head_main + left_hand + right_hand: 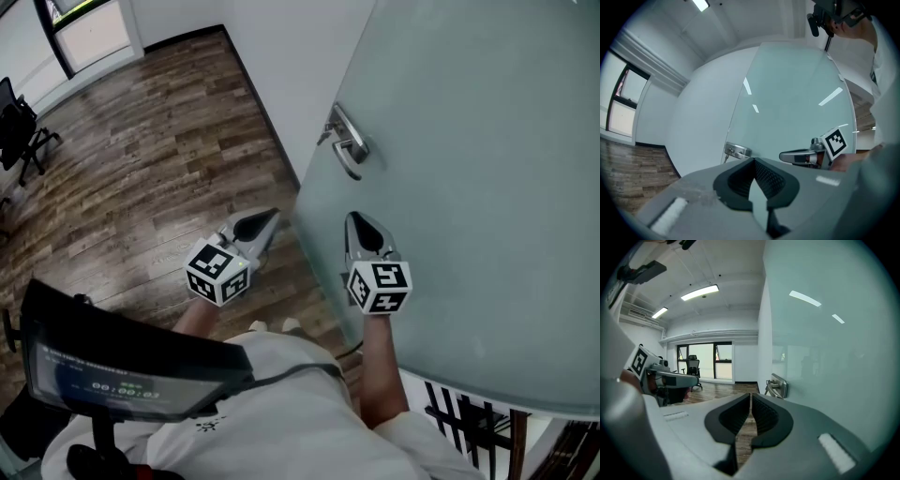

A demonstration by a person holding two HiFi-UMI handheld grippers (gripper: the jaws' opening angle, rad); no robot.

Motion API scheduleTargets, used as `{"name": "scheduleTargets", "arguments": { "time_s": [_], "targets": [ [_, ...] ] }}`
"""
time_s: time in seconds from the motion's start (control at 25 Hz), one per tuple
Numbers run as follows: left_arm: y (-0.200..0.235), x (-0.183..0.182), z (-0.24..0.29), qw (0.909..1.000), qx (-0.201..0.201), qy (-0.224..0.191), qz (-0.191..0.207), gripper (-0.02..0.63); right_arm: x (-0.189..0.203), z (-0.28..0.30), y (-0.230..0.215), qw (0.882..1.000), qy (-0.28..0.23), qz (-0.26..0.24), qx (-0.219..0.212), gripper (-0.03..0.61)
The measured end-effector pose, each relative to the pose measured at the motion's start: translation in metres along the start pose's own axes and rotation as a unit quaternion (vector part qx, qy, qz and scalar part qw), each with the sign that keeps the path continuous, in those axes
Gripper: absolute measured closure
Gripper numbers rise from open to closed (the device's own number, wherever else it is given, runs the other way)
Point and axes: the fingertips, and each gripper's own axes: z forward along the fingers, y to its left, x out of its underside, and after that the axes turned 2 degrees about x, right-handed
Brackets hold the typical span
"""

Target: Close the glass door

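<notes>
Frosted glass door [469, 187] stood open over plank floor [141, 178], white wall [281, 56] beyond, metal handle [349, 145] near its edge. My left gripper [270, 220] and right gripper [357, 220] had jaws pressed together, nothing between.

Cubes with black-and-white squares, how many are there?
2. One white marker cube sits on the left gripper, above the brown wooden floor; the other sits on the right gripper, beside the frosted glass door.

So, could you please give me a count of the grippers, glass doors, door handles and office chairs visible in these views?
Grippers: 2 (left gripper, right gripper)
Glass door: 1
Door handle: 1
Office chair: 1
Total: 5
</notes>
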Motion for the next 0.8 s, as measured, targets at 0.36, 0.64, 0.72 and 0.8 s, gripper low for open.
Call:
{"name": "scheduleTargets", "arguments": {
  "time_s": [0.36, 0.64, 0.72, 0.8],
  "targets": [
    [0.015, -0.026, 0.014, 0.9993, -0.036, -0.011, -0.008, 0.615, -0.014, 0.079, -0.042, 0.994, 0.059, -0.088, -0.003, 0.423],
    [0.014, -0.035, 0.019, 0.9988, -0.047, -0.009, -0.012, 0.615, -0.011, 0.128, -0.056, 0.989, 0.098, -0.108, -0.004, 0.346],
    [0.014, -0.035, 0.017, 0.9986, -0.051, -0.008, -0.012, 0.615, -0.009, 0.138, -0.059, 0.988, 0.108, -0.114, -0.001, 0.331],
    [0.016, -0.035, 0.014, 0.9982, -0.057, -0.007, -0.014, 0.615, -0.005, 0.152, -0.061, 0.985, 0.120, -0.121, 0.000, 0.313]
  ]
}}
